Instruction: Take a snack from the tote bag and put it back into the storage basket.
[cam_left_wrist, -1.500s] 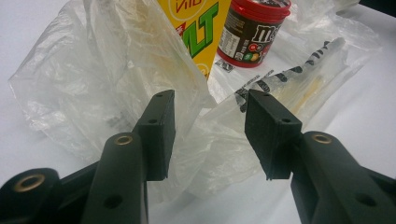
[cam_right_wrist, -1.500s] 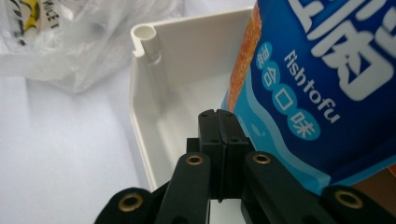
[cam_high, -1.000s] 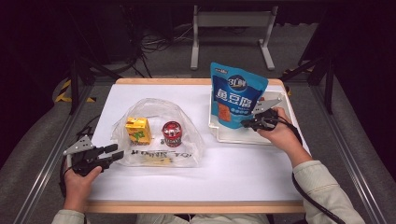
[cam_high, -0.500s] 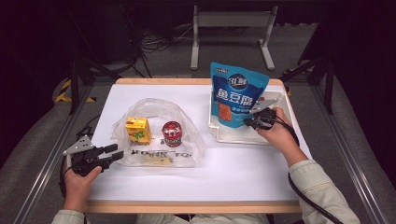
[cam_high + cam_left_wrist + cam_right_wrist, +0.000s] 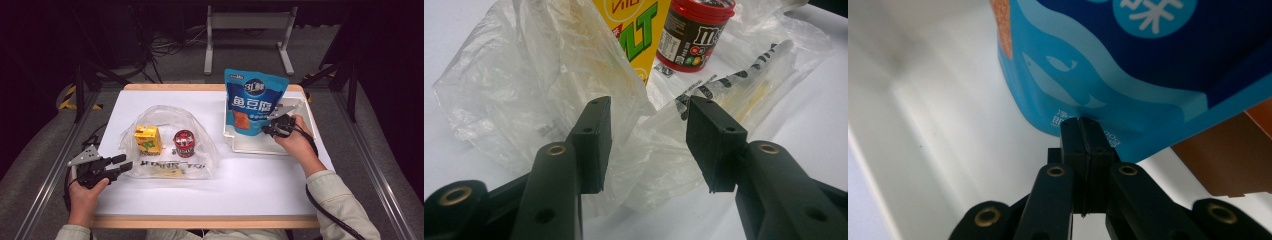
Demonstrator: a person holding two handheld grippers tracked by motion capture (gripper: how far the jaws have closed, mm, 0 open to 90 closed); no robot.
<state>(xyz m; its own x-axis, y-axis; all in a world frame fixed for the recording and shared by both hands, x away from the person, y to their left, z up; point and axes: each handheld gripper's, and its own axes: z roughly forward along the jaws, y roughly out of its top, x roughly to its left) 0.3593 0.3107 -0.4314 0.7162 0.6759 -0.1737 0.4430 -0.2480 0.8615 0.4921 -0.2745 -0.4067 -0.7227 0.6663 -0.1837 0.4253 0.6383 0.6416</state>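
A blue snack bag (image 5: 255, 102) stands upright in a white tray (image 5: 260, 147) at the table's right. My right gripper (image 5: 267, 130) is shut on its lower edge; in the right gripper view the jaws (image 5: 1080, 124) meet with the bag (image 5: 1128, 60) pinched at the tips. At the left lies a clear plastic bag (image 5: 165, 165) holding a yellow juice carton (image 5: 147, 140) and a red candy tub (image 5: 184, 143). My left gripper (image 5: 125, 161) rests at its near left edge, open. Its jaws (image 5: 649, 130) straddle crumpled plastic (image 5: 524, 75) without pressing it, with the carton (image 5: 634, 30) and tub (image 5: 696, 30) beyond.
The white tabletop (image 5: 250, 185) has a wooden front edge and metal rails along both sides. A brown box (image 5: 1218, 155) lies in the tray behind the blue bag. A metal stand (image 5: 247, 30) and cables sit on the floor beyond the table.
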